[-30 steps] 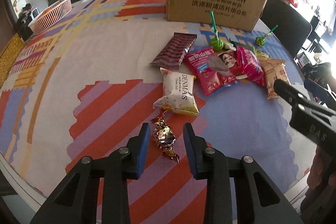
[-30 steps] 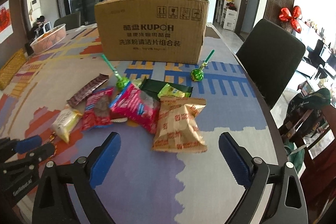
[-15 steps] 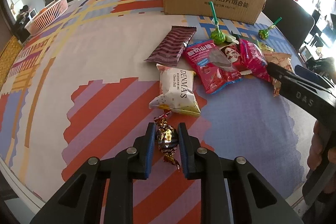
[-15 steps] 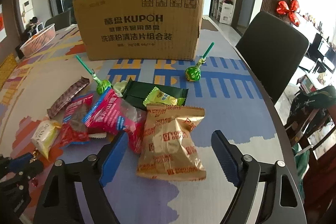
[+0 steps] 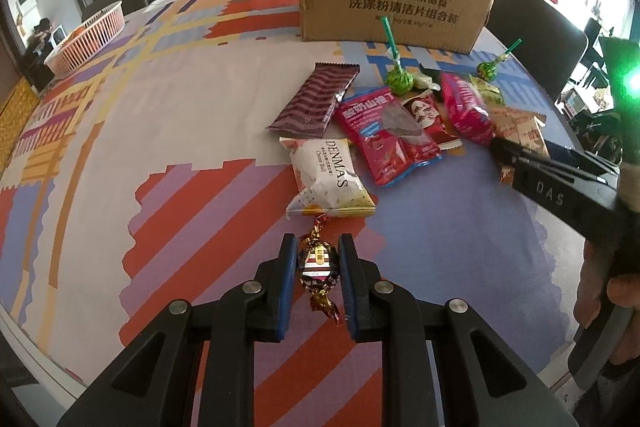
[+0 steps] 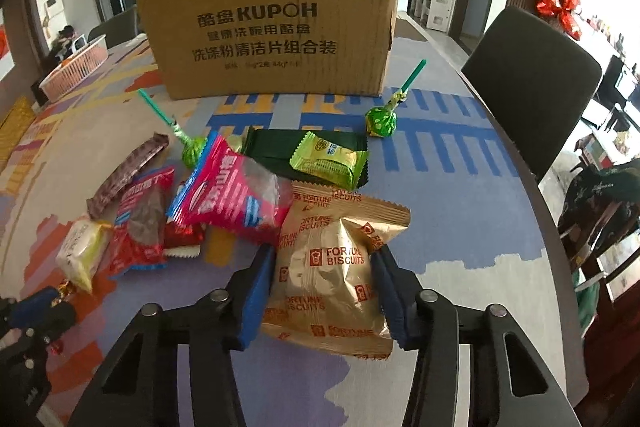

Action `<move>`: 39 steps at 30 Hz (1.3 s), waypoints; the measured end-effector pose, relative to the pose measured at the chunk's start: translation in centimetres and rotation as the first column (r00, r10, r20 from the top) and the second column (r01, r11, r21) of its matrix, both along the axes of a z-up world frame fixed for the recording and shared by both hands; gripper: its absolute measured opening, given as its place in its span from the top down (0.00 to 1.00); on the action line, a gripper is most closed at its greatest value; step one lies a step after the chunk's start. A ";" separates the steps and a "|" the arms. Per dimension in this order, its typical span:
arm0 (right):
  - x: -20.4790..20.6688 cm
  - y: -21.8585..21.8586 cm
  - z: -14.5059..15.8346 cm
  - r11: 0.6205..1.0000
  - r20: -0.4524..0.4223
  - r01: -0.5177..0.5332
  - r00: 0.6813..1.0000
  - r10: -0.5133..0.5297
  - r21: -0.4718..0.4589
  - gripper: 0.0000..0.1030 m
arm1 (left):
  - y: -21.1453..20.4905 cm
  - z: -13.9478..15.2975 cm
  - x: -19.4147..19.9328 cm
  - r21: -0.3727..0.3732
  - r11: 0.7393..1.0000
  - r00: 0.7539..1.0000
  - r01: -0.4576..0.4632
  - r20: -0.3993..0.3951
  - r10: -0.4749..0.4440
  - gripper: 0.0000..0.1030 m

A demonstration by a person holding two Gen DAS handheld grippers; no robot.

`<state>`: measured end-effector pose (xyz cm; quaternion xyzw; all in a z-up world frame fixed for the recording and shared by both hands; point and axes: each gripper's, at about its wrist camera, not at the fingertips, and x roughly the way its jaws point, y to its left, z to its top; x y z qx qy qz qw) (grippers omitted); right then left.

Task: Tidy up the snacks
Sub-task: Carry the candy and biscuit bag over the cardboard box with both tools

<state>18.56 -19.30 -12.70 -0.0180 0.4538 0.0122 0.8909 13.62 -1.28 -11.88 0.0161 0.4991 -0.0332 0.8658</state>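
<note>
My left gripper [image 5: 318,265] is shut on a foil-wrapped candy [image 5: 318,263] just in front of the white DENMAS pack [image 5: 328,183]. My right gripper [image 6: 326,279] has its blue pads against both sides of the gold Fortune Biscuits bag [image 6: 328,267], which lies on the table. A heap of snacks lies behind: a pink pack [image 6: 236,187], a red pack [image 6: 140,219], a brown striped bar [image 5: 316,99], a dark green pack [image 6: 280,147], a lime pack [image 6: 328,159] and two green lollipops [image 6: 380,121].
A cardboard box [image 6: 272,31] stands open-topped behind the snacks. A pink basket [image 5: 86,41] sits at the far left of the round table [image 5: 160,115]. A dark chair [image 6: 532,83] stands at the right edge.
My left gripper closed on the foil candy. My right gripper moved forward over the gold biscuit bag and its jaws narrowed onto the bag's sides.
</note>
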 end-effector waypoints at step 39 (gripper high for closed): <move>-1.4 1.1 11.6 0.983 0.226 -0.130 0.969 0.098 0.133 0.55 | -1.6 13.8 4.4 -0.039 0.986 0.919 0.161 0.370 -0.135 0.79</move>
